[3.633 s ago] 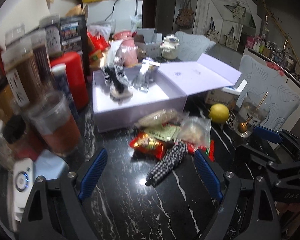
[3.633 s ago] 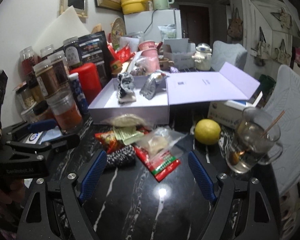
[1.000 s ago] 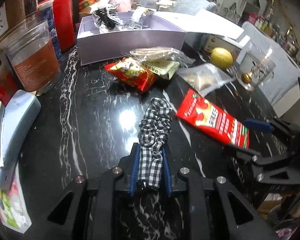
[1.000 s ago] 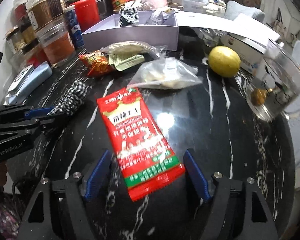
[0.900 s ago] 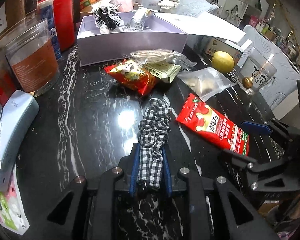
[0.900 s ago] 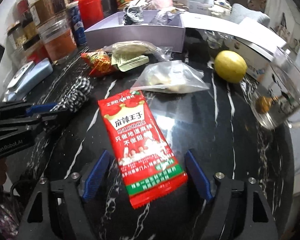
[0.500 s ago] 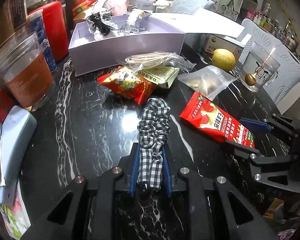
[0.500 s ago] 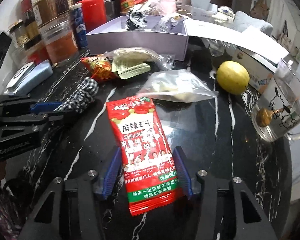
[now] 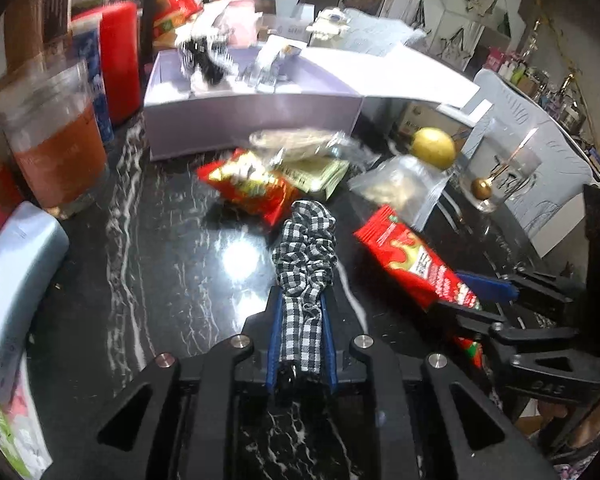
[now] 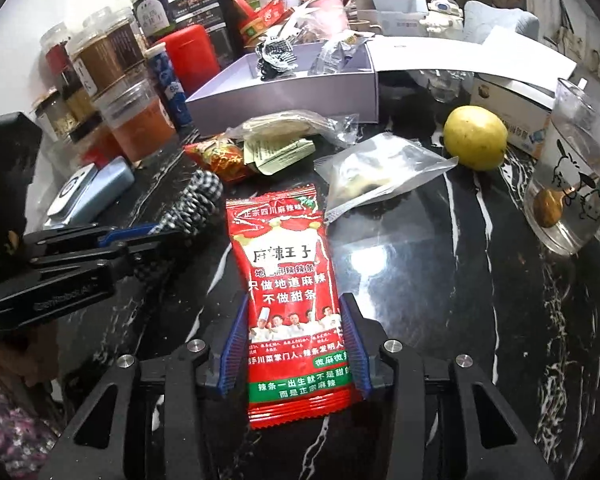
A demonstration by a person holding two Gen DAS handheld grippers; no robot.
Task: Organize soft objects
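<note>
My left gripper is shut on a black-and-white checked scrunchie, held just above the black marble table; it also shows in the right wrist view. My right gripper is shut on a red snack packet, gripped by its two long edges; the packet also shows in the left wrist view. An open lilac box stands at the back with another scrunchie and a clear wrapper inside.
Loose snack bags, a clear bag, a lemon and a glass mug lie between the grippers and the box. Jars and a red canister line the left. A blue case lies front left.
The right gripper has closed on the red packet and lifted it slightly. The left gripper, still holding the scrunchie, has risen and moved toward the box.
</note>
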